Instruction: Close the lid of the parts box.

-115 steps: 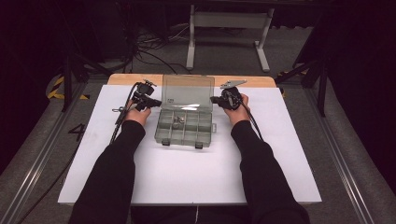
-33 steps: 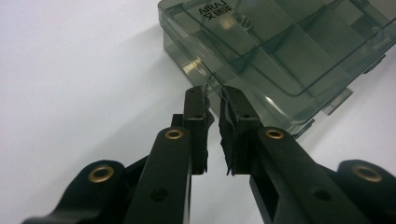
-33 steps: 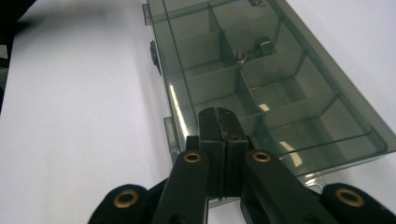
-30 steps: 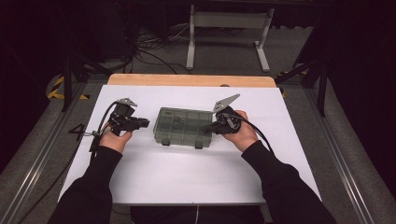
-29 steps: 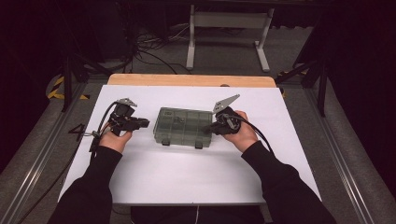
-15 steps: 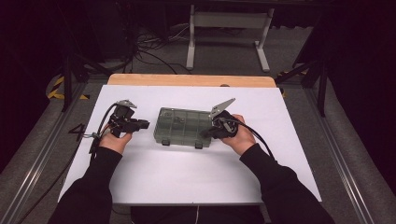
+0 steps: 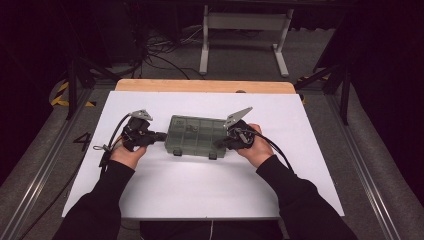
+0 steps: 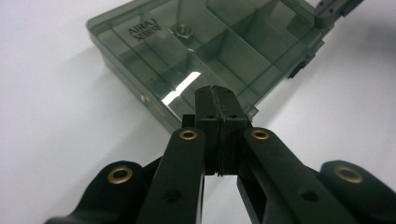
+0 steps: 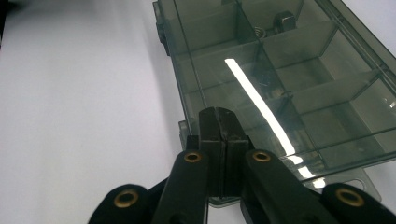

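**A:** So what's on the tabletop (image 7: 165, 200) here? It's a white surface with a strip of wood showing along the far edge.

**B:** Biggest thing is a smoky see-through compartment box (image 7: 195, 136) with the lid down, sitting a bit toward the far edge, roughly centred left to right. Two latches face the near edge.

**A:** And the grippers?

**B:** The left hand-held gripper (image 7: 159, 135) is at the box's left end, jaws pressed flat together with nothing between them. They've just been closing the last little bit. In the left gripper view the tips (image 8: 215, 100) sit right at the box's corner; can't tell if they actually touch.

**A:** The right one?

**B:** The right hand-held gripper (image 7: 220, 143) is at the box's near right corner, jaws closed tight and empty too. Its tips (image 9: 219, 122) lie over the lid edge.

**A:** Anything inside?

**B:** A small hex nut (image 8: 183, 30) in one compartment, by the moulded lettering.
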{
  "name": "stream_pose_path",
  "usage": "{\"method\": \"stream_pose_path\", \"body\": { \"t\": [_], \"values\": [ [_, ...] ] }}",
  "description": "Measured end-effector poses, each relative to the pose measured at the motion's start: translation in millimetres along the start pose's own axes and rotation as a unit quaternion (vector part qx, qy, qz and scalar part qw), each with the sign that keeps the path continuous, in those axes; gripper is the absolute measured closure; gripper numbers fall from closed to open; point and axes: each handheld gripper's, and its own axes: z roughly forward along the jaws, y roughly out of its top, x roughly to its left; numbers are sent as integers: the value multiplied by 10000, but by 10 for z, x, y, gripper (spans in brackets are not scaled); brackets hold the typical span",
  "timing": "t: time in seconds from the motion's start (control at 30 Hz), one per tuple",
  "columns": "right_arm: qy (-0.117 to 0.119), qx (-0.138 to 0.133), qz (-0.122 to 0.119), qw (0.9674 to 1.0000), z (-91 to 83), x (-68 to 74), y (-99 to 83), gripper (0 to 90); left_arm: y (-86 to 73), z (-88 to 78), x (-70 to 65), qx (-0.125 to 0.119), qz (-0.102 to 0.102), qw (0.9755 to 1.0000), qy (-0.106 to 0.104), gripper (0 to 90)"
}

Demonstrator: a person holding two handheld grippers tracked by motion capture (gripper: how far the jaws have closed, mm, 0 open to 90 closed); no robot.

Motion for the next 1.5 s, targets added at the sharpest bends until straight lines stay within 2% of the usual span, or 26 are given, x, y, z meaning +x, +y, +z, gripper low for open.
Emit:
{"method": "stream_pose_path", "body": {
  "t": [0.03,0.07,0.2,0.33,0.47,0.63,0.73,0.83,0.9,1.0,1.07,1.17,1.23,1.33,1.4,1.5],
  "values": [
    [14,-33,20,10000,-1,-1,-9,900,8,30,-23,120,122,9998,114,897],
    [38,-69,49,10000,0,-7,-18,900,8,30,-23,120,122,9998,114,897],
    [22,-63,35,10000,-1,-2,-18,900,-7,136,-35,460,168,9984,267,899],
    [-11,-37,10,10000,14,2,-28,900,-23,161,-13,482,120,9985,213,900],
    [-2,-68,34,10000,14,1,-36,900,-22,171,-87,497,335,9971,471,900],
    [-15,-59,27,10000,14,5,-37,900,-37,158,-58,407,225,9981,408,900],
    [-7,-99,40,9999,14,0,-49,900,-45,106,-36,288,193,9983,465,899],
    [22,-131,81,9999,13,-6,-58,900,-72,71,37,233,4,9982,546,899],
    [-3,-117,68,9999,13,2,-54,900,-116,110,115,374,-154,9975,571,899],
    [-30,-110,33,9999,13,8,-50,900,-168,224,195,670,-297,9961,492,899],
    [-30,-106,34,9999,12,8,-50,900,-177,268,205,771,-345,9956,408,899],
    [-32,-102,39,9999,10,8,-50,900,-176,313,188,828,-286,9958,264,900],
    [-35,-97,39,9999,9,8,-49,900,-171,336,163,916,-193,9949,379,900],
    [-51,-81,30,9999,7,9,-47,900,-182,367,158,982,-203,9945,290,900],
    [-61,-65,41,10000,2,10,-47,900,-182,383,136,1023,-147,9941,331,900],
    [-68,-56,43,10000,-9,3,-53,900,-183,373,114,1029,-103,9943,275,900]
  ]
}}
